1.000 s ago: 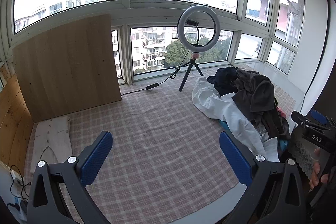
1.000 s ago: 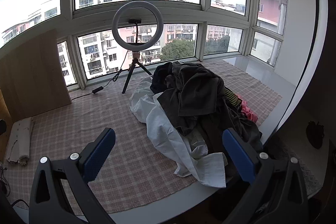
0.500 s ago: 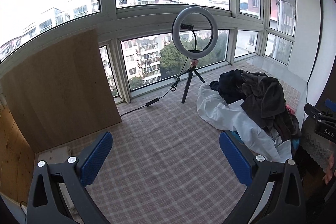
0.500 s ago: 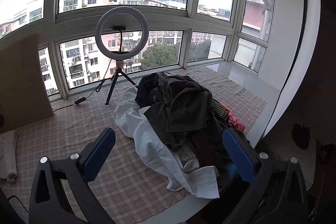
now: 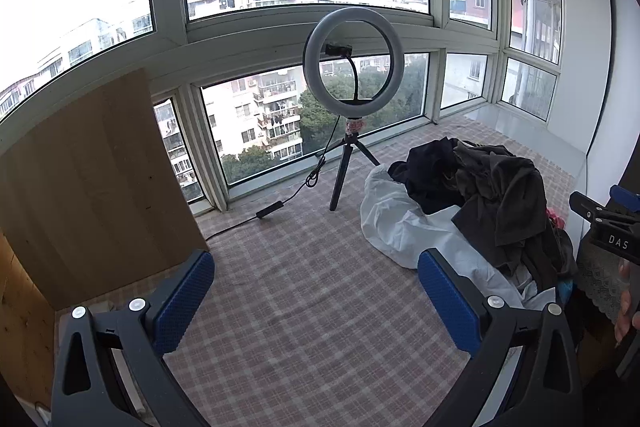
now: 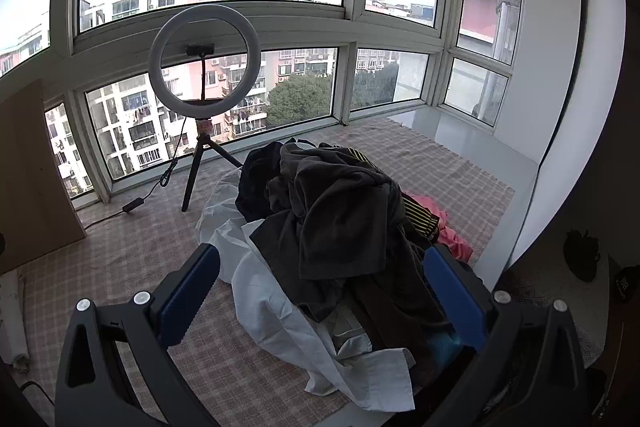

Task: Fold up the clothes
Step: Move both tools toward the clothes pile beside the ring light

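**Both jaws wide, the pile waits**

Left wrist view first: the left gripper (image 5: 316, 301) has its jaws spread wide with nothing between them, only the checked cloth (image 5: 304, 307) showing through the gap. It hangs above that cloth, well short of the clothes pile (image 5: 480, 203), which sits off to its right by the window bay. A white garment (image 5: 404, 227) spills from under the dark ones toward open cloth. Behind stands a ring light (image 5: 353, 66) on its tripod, and a wooden board (image 5: 92, 183) leans at the left. At the far right edge, part of the other tool and a hand show.

Over to the right wrist view: the right gripper (image 6: 320, 297) is just as wide open and empty, and here the pile fills the space ahead, a dark grey garment (image 6: 340, 223) on top, the white one beneath, something pink (image 6: 444, 227) at the far side.

The step looks like picking one piece. Best play, I'd say: take the top dark garment by a single edge or corner and lift it straight up so it peels free without dragging the rest, then carry it to the bare cloth on the left, clear of the tripod legs and cable.
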Demonstrator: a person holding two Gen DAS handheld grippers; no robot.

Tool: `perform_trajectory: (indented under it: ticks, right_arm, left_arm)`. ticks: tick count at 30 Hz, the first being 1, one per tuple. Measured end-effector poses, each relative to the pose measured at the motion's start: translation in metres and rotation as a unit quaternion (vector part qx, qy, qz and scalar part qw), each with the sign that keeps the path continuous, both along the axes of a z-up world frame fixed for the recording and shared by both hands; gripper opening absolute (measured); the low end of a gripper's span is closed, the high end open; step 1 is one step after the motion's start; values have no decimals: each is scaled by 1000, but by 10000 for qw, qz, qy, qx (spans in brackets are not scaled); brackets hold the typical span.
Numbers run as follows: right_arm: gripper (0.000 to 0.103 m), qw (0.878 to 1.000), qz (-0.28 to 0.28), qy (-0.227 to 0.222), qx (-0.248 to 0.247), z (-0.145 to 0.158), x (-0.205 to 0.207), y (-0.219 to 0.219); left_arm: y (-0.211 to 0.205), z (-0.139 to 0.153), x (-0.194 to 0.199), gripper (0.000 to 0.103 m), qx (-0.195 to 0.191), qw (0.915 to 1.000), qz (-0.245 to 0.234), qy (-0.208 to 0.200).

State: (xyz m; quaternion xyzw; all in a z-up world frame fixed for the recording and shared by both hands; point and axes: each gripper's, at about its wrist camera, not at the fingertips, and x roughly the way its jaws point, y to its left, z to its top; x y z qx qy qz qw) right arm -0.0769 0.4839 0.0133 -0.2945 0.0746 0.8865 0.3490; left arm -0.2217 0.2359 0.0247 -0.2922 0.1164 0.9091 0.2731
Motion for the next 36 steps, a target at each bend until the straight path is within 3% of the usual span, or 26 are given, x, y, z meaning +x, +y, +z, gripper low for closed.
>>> perform_trajectory:
  ticks: [7,16,24,36]
  right_arm:
    - [103,9997,52,228,-120,1,-15,68]
    - [103,9983,313,332,-361,-8,-41,135]
    - [103,9953,856,338,-292,-9,-67,145]
    - [103,9903,1290,-441,-265,-48,-114,137]
  left_arm:
    - [43,-1,-12,102,-155,9989,425,-97]
    - [68,-13,-28,102,-122,9954,885,-331]
    - [83,-23,-40,102,-371,9922,1099,-454]
    - [88,-43,-57,102,-594,9885,1211,-684]
